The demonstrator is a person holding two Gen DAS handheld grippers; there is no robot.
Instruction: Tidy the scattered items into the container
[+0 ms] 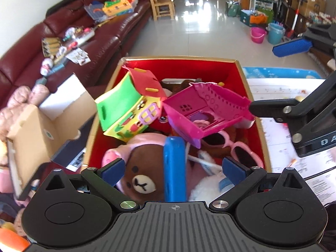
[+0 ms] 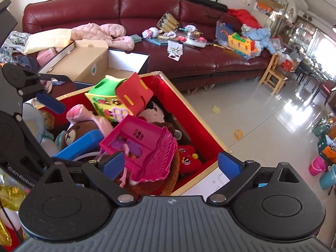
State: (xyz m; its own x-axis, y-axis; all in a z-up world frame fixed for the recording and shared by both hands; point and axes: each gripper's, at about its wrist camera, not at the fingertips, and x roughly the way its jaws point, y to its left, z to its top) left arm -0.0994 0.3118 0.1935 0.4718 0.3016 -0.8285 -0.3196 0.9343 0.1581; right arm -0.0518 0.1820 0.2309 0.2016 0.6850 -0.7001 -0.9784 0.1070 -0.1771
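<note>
Left wrist: box rim (image 1: 241, 71), open tongs (image 1: 174, 169)

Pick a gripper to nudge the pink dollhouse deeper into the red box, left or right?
Right, probably. The right gripper has open jaws with the pink dollhouse lying directly between and ahead of them. The left gripper is open over the brown bear and blue case, with the dollhouse further ahead in the red box.

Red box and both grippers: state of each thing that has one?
red box: open, piled high with toys
pink dollhouse: tilted on the pile, touching no pad
foam house: tipped over
cardboard box: open
left gripper: open, holding nothing
right gripper: open, holding nothing
</note>
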